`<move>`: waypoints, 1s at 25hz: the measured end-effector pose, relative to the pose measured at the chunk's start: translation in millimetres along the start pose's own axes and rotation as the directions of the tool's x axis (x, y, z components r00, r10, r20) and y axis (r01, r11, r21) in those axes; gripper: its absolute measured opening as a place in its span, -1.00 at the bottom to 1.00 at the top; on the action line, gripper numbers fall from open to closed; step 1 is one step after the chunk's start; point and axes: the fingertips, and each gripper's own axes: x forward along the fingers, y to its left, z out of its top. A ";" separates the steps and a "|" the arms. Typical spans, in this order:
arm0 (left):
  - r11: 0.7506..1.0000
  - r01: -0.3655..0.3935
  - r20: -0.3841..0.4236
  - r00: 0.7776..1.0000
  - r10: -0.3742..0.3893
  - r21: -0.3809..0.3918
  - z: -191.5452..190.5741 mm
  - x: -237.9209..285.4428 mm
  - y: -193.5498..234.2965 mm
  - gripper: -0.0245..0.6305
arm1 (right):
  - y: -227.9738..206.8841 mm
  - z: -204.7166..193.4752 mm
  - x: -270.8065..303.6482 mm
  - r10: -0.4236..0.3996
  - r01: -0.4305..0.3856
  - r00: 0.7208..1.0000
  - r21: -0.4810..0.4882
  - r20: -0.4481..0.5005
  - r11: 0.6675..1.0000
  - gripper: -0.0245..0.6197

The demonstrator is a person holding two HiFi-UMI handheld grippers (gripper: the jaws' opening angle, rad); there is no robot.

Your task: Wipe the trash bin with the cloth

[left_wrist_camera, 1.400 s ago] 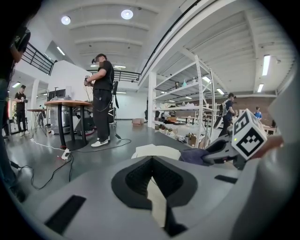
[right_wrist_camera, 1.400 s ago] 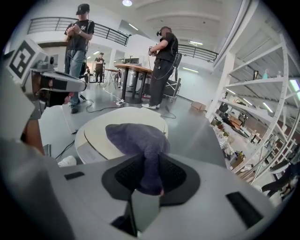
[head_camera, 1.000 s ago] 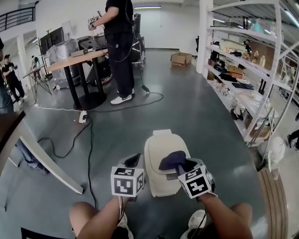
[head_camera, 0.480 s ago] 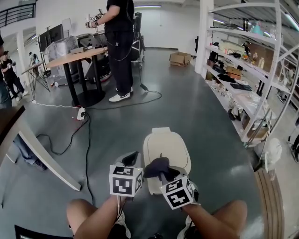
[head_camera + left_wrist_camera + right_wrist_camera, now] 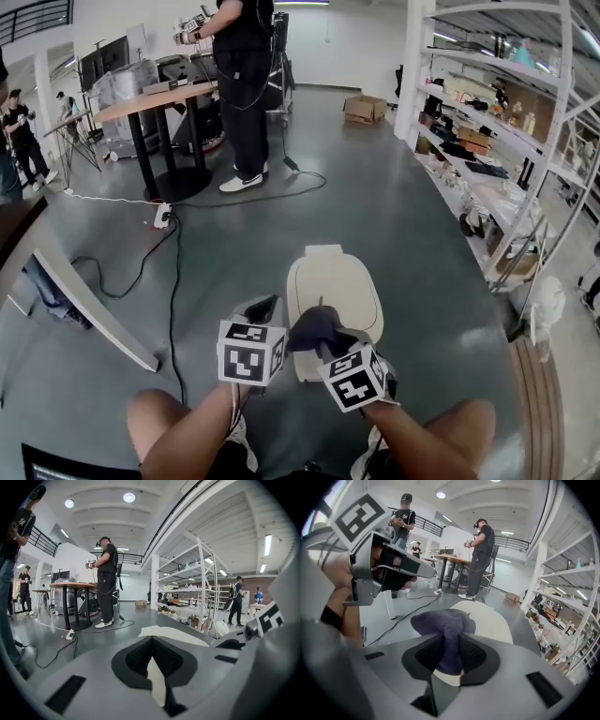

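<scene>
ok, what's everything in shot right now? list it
trash bin: one, cream, on the floor just ahead of the grippers
cloth: one, dark purple, over the near left part of the bin lid
table: one, wooden top on black legs, back left
person: one, in black, standing at the table; a few others farther off
cardboard box: one, brown, on the floor at the back
shelves: one long white rack, cluttered, along the right
cables: several, black and white, across the floor at left
left gripper: one, grey, shut and empty, left of the bin
right gripper: one, grey, shut on the cloth
</scene>
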 end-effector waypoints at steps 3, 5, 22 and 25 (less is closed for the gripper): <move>1.000 0.013 -0.003 1.000 -0.013 0.001 -1.3 1.6 -4.3 -0.93 | -2.5 -2.2 -1.8 -0.004 0.004 1.000 0.006 0.004 1.000 -0.65; 1.000 0.020 -0.001 1.000 -0.020 -0.011 -2.9 2.2 -4.4 -0.93 | -4.4 -3.6 -2.1 -0.006 0.006 1.000 0.002 0.009 1.000 -0.65; 1.000 0.024 -0.019 1.000 -0.024 -0.017 -10.2 9.2 -10.8 -0.93 | -35.6 -17.4 -17.1 -0.022 0.017 0.998 0.109 0.050 0.994 -0.65; 1.000 0.026 -0.025 0.999 -0.027 -0.010 -11.3 10.5 -12.9 -0.93 | -47.7 -22.7 -21.1 -0.061 0.057 0.997 0.101 0.037 0.993 -0.65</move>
